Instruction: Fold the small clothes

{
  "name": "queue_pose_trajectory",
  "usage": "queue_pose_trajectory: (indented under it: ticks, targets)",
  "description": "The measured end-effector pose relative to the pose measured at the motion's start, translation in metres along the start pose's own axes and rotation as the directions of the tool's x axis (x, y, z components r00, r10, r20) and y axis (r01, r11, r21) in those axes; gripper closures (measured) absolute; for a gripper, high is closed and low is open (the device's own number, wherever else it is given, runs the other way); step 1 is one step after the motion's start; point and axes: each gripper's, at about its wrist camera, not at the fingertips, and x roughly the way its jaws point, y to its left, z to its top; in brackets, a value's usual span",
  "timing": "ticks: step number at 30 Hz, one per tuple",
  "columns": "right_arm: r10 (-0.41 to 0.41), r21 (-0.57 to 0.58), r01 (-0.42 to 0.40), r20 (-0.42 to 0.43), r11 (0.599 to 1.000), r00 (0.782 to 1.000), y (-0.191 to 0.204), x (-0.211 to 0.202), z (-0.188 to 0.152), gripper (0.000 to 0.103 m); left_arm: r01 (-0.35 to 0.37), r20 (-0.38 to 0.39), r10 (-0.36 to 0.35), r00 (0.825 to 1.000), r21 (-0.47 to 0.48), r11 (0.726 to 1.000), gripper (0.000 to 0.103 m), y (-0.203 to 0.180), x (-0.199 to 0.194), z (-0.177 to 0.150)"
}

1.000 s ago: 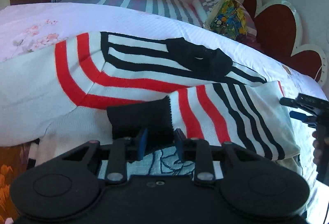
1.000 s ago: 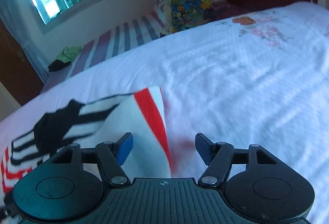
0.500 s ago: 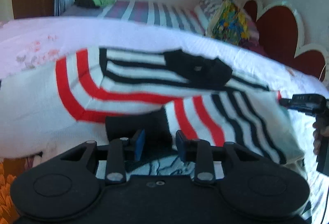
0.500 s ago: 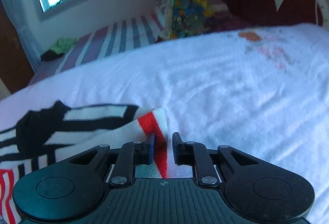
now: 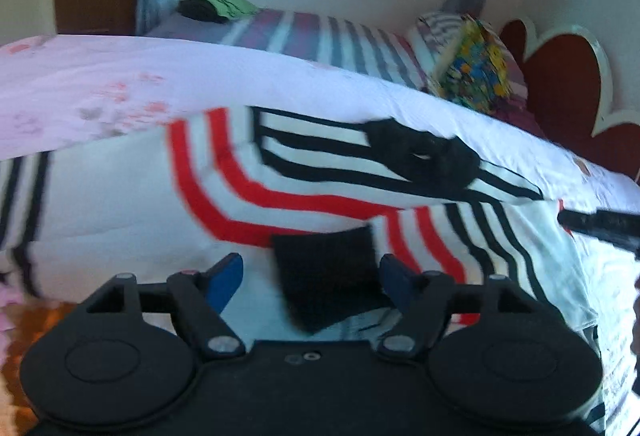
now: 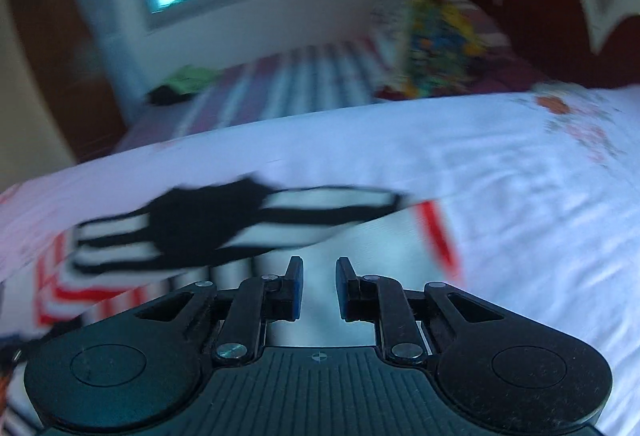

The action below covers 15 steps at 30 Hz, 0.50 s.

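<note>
Clearly the risk starts at the left tool (image 5: 310,276), whose blue pads stand wide apart with the black cuff (image 5: 326,276) of the striped sweater (image 5: 120,212) lying loose between them, gripped by nothing. That cuff, the end of a sleeve laid across the body, sits just ahead of the tool and looks free to slide; if the garment gets tugged from the other side, the sleeve would likely drag off and the fold would open. The sweater itself lies spread on the white bed (image 5: 100,76), reaching away from this tool toward its black collar (image 5: 424,160) further ahead.

Off to that tool's right, the right tool (image 6: 318,286) has its pads drawn close together with only a narrow gap. White cloth shows in that gap, by the sweater's red-edged hem (image 6: 438,236), but blur hides whether the pads actually pinch it, so I cannot tell. If the hold is shallow, a lift would probably shed the edge; if it caught the bed sheet too, that would rise with the fold. Heavy blur in this view suggests quick motion, which would worsen either slip.
</note>
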Motion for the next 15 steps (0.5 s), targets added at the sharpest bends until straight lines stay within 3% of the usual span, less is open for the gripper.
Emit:
queue_pose_trajectory:
  ticks: [4,8,11,15]
  targets:
    - [0.088,-0.049,-0.091,-0.053,0.995,0.995,0.049,0.002,-0.025,0.086,-0.050,0.001,0.050,0.999,-0.059,0.997,0.029,0.039,-0.021,-0.004]
    - [0.126,-0.107,-0.136,-0.095,0.985,0.987,0.100,0.012,-0.046,0.086,-0.127,-0.002,0.128,0.992,-0.153,0.980,0.029,0.089,-0.044,-0.009]
    - [0.178,-0.101,-0.189,-0.109,0.977,0.978,0.128,0.016,-0.053,0.086,-0.179,-0.009,0.183,0.983,-0.261,0.949,0.029,0.133,-0.062,-0.016]
    - [0.179,-0.156,-0.194,-0.105,0.969,0.978,0.161,0.022,-0.057,0.086,-0.207,-0.022,0.217,0.976,-0.408,0.889,0.029,0.188,-0.078,-0.027]
